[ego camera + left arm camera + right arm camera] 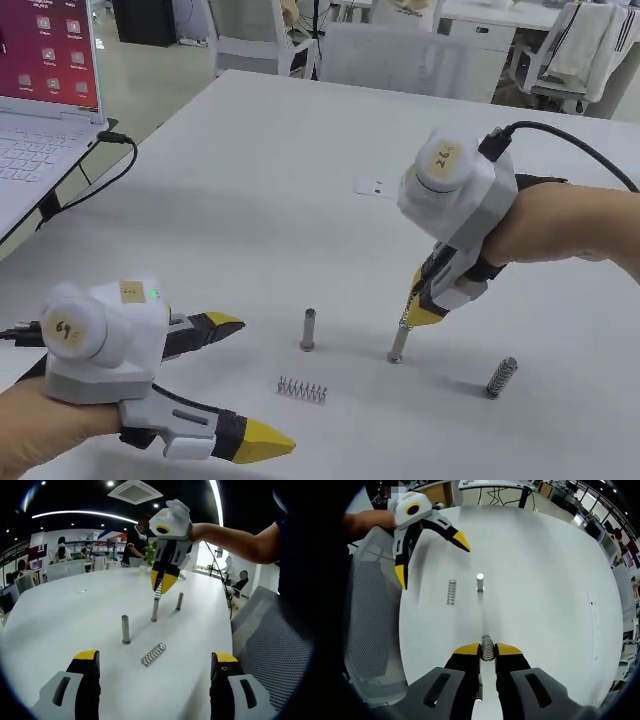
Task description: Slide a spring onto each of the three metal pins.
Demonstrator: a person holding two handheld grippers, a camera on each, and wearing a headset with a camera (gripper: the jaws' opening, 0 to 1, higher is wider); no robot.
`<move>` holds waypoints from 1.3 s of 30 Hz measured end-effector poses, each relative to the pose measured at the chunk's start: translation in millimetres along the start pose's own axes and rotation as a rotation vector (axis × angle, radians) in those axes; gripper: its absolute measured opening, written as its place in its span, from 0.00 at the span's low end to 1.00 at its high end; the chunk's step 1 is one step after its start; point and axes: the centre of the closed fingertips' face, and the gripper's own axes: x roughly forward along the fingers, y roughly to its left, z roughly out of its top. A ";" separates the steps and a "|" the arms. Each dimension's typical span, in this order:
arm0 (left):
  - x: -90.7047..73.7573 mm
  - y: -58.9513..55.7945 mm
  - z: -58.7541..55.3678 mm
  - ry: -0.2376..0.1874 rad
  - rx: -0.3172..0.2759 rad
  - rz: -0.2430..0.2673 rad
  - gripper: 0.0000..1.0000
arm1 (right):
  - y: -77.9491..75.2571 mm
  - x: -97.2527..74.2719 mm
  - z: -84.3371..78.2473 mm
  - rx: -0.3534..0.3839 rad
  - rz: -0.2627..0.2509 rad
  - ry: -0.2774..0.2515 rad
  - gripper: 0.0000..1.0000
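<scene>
While my right gripper is clamping a spring over pin 2 below its tips, I'm figuring a straight downward slide next; left gripper gaping wide.

Head view: left gripper sits low at the near left, lying roughly level and pointing right, jaws spread wide, yellow tips well apart with nothing between them. The left hand wraps its handle from behind at the bottom corner. The right gripper is tilted steeply, tips pointing down at the bench, jaws closed on a spring. In the right gripper view the spring's coil end pokes out between the two yellow tips. The right hand holds the gripper body from the right, and the bare forearm reaches in from the right edge of the left gripper view.
</scene>
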 end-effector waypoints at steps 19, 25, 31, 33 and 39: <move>0.9 -1.0 -2.7 0.006 -0.003 -0.009 0.87 | 1.0 24.8 -6.2 0.003 0.006 0.035 0.09; 1.4 -0.6 -2.7 0.006 -0.004 -0.009 0.87 | 0.1 33.0 -10.9 0.009 0.014 0.046 0.09; 2.2 -0.6 -2.6 0.009 -0.004 -0.009 0.87 | 0.5 39.8 -13.8 0.019 0.023 0.046 0.09; 2.5 -0.7 -2.5 0.009 -0.005 -0.009 0.86 | 1.1 41.7 -14.8 0.023 0.027 0.047 0.09; 2.9 -0.4 -3.1 0.012 -0.006 -0.010 0.86 | 3.6 46.7 -17.2 0.024 0.035 0.053 0.09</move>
